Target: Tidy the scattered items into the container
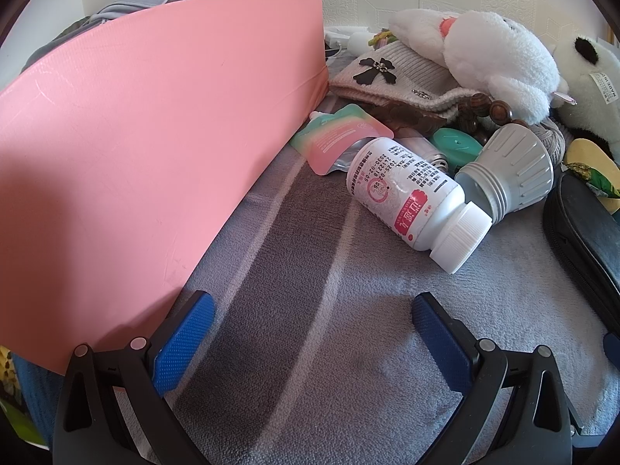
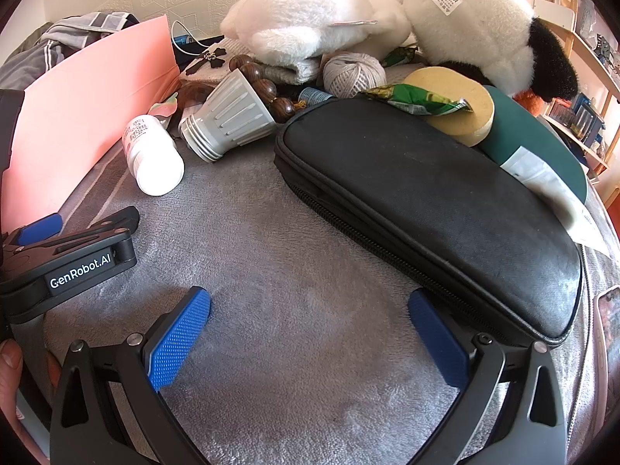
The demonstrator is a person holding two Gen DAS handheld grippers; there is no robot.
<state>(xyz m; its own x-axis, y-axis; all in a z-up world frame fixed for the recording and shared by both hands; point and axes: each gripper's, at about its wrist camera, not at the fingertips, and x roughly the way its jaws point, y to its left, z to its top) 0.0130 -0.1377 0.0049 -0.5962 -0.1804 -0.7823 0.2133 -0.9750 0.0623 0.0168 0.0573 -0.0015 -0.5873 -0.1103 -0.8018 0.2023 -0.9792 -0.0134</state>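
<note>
Both claws, left (image 1: 312, 333) and right (image 2: 310, 329), gape with nothing in them. Pill bottle (image 1: 410, 193) looks light but slick (rolls too), so I'd pinch mid-body.

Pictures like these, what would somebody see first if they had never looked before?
Probably the big pink box filling the left side, and the long black case lying across the right. Behind them sit a fluffy panda and a white plush against the wall, with a white bottle on its side in the middle.
</note>
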